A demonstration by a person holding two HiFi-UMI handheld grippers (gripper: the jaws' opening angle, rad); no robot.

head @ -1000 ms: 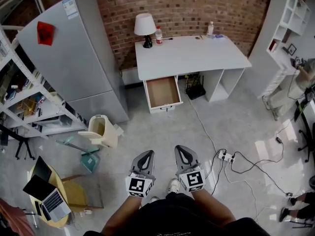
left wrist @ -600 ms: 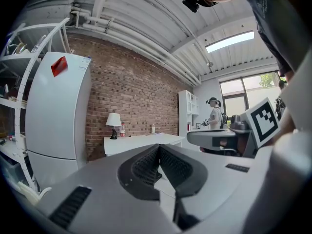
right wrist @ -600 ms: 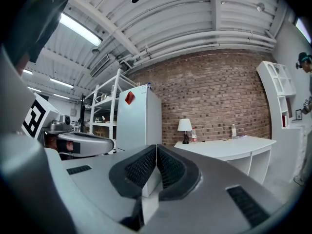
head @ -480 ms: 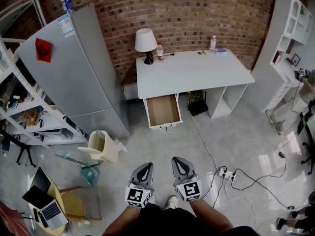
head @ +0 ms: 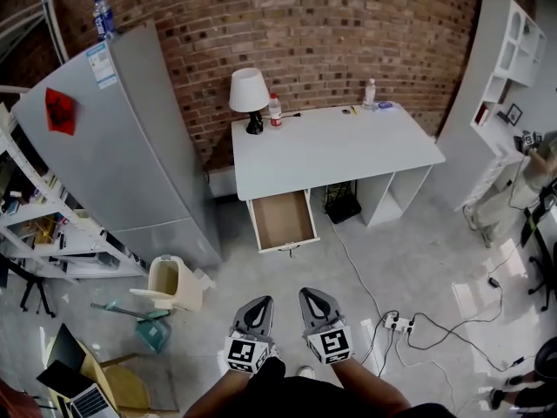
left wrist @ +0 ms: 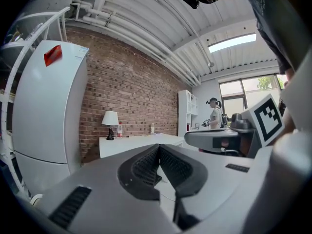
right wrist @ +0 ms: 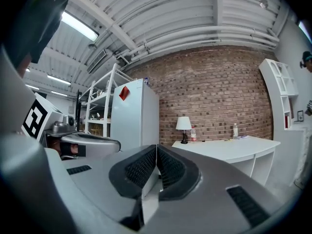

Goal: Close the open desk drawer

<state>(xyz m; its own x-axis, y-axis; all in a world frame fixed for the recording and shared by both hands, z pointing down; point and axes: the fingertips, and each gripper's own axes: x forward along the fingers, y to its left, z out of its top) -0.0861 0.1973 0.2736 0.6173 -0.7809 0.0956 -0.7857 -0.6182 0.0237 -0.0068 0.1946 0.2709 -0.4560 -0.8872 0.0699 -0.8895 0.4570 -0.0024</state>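
The white desk (head: 335,146) stands against the brick wall, and its drawer (head: 281,221) is pulled out at the left, showing an empty brown bottom. Both grippers are well short of it, side by side over the floor at the bottom of the head view. My left gripper (head: 261,303) is shut with nothing in it, its jaws meeting at the tip (left wrist: 158,146). My right gripper (head: 314,293) is likewise shut and empty, jaws touching (right wrist: 156,147). In both gripper views the desk (left wrist: 141,143) (right wrist: 229,147) lies ahead at a distance.
A tall grey fridge (head: 122,138) stands left of the desk. A lamp (head: 248,94) and bottles sit on the desktop. A cream bin (head: 170,284) lies on the floor to the left, a power strip with cables (head: 396,325) to the right. White shelving (head: 500,85) is at the right.
The desk and drawer have shifted in the head view and the grippers sit lower in it, as the person walks with both grippers. Both jaws stay shut.
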